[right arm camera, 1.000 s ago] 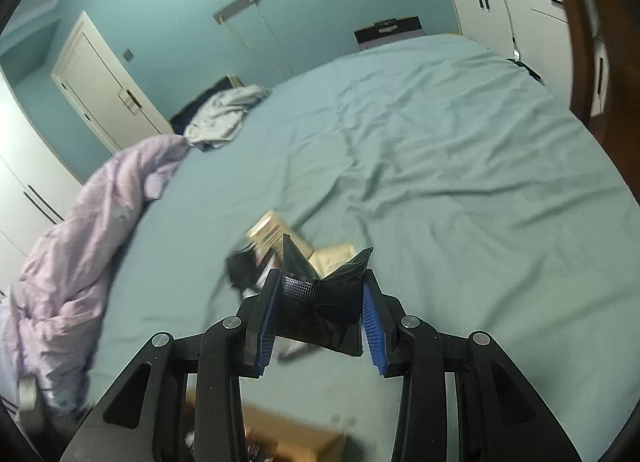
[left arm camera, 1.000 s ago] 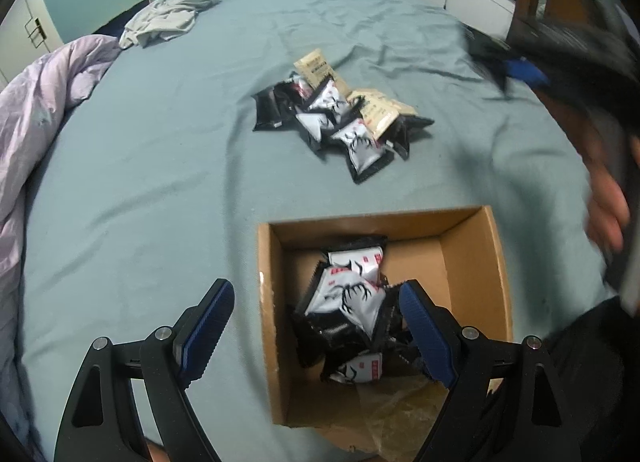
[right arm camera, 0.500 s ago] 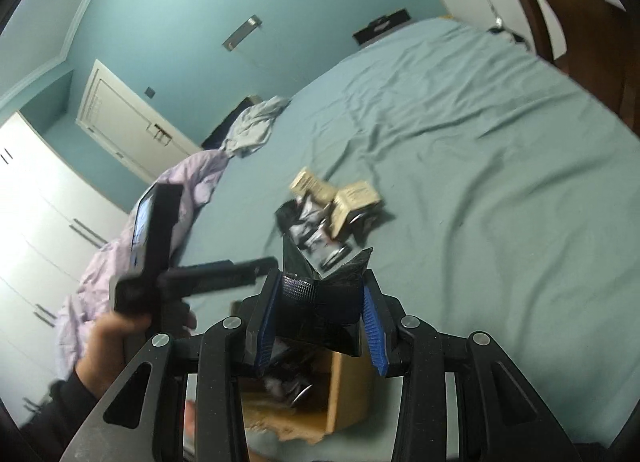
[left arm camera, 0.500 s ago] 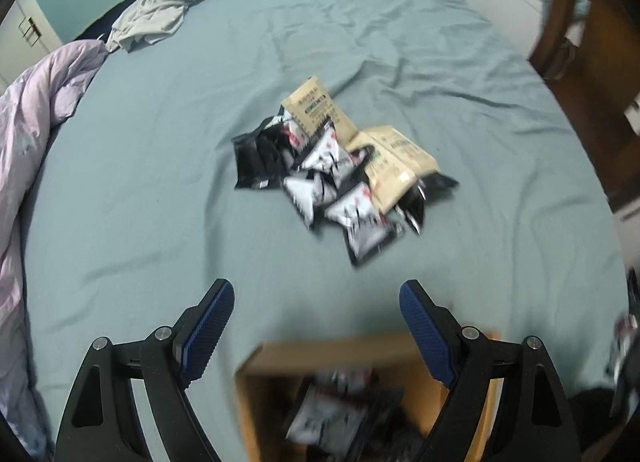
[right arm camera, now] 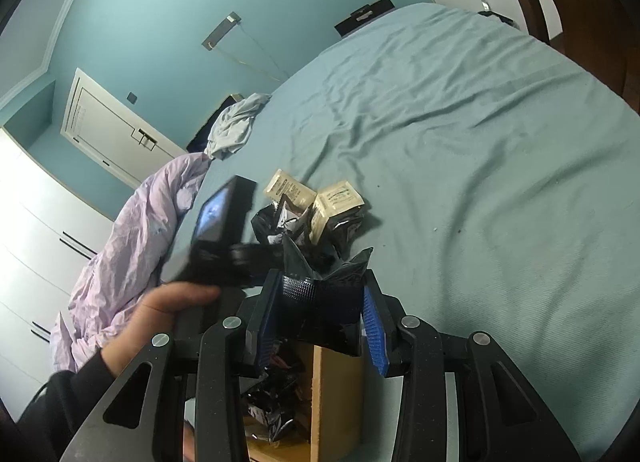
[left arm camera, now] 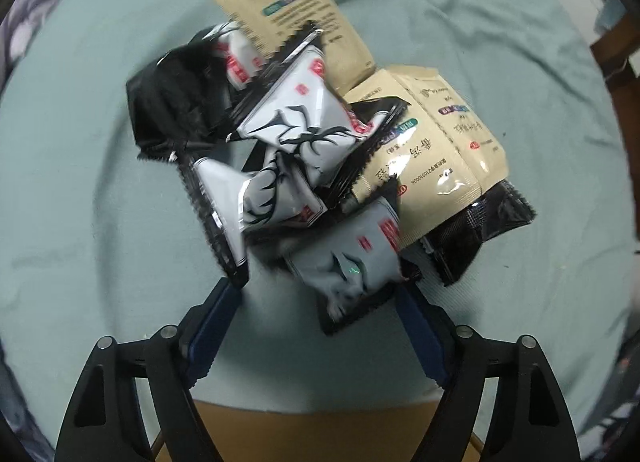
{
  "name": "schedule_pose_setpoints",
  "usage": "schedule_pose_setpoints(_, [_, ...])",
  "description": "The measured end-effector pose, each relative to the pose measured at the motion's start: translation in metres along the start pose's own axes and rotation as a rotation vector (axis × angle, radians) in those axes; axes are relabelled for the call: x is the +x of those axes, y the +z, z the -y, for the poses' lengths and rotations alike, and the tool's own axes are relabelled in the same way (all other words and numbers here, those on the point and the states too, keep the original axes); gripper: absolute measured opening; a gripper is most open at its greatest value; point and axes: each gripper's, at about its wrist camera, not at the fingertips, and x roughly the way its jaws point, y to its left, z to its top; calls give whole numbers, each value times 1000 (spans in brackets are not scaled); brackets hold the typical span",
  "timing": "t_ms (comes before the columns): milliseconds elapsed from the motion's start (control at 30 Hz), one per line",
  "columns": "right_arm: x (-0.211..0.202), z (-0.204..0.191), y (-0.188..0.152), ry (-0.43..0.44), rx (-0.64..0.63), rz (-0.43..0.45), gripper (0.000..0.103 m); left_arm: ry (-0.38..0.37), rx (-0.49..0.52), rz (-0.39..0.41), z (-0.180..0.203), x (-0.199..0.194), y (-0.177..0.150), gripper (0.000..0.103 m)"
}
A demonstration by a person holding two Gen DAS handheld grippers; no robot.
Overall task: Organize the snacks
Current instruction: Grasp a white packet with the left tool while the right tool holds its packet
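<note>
A pile of snack packets (left arm camera: 304,133) lies on the teal bed sheet: several black-and-white ones and tan ones (left arm camera: 432,149). My left gripper (left arm camera: 320,296) points straight down at the pile's near edge. Its jaws are closing, with a black-and-white packet (left arm camera: 348,266) between the fingertips; the pads do not press on it. My right gripper (right arm camera: 320,282) is shut on a black packet (right arm camera: 324,310) above the cardboard box (right arm camera: 336,374), which holds several packets. The same pile (right arm camera: 312,213) shows beyond it.
A hand (right arm camera: 160,310) holds the left gripper's black housing (right arm camera: 220,229) just left of my right gripper. The box's brown edge (left arm camera: 320,430) sits right below the left fingers. A lilac duvet (right arm camera: 132,238) lies along the bed's left side, crumpled clothing (right arm camera: 236,121) at the far end.
The left gripper went from above the box forward and down onto the snack pile, which now fills its view. The right gripper carried its black packet over the box.
</note>
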Motion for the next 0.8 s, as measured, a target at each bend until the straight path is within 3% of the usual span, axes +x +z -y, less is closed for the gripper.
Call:
schedule_pose_setpoints(100, [4, 3, 1, -1, 15, -3, 36, 9, 21, 40, 11, -3, -5, 67])
schedule_pose_setpoints(167, [6, 4, 1, -2, 22, -7, 36, -8, 33, 56, 16, -6, -9, 52])
schedule_pose_setpoints(200, [5, 4, 1, -7, 24, -7, 36, -15, 41, 64, 18, -7, -11, 39])
schedule_pose_setpoints(300, [5, 3, 1, -24, 23, -2, 36, -17, 40, 91, 19, -14, -18, 22])
schedule_pose_setpoints(433, [2, 2, 1, -24, 32, 3, 36, -67, -5, 133, 6, -35, -27, 16])
schedule_pose_setpoints(800, [-6, 0, -2, -46, 34, 31, 36, -80, 95, 372, -23, -153, -88, 15])
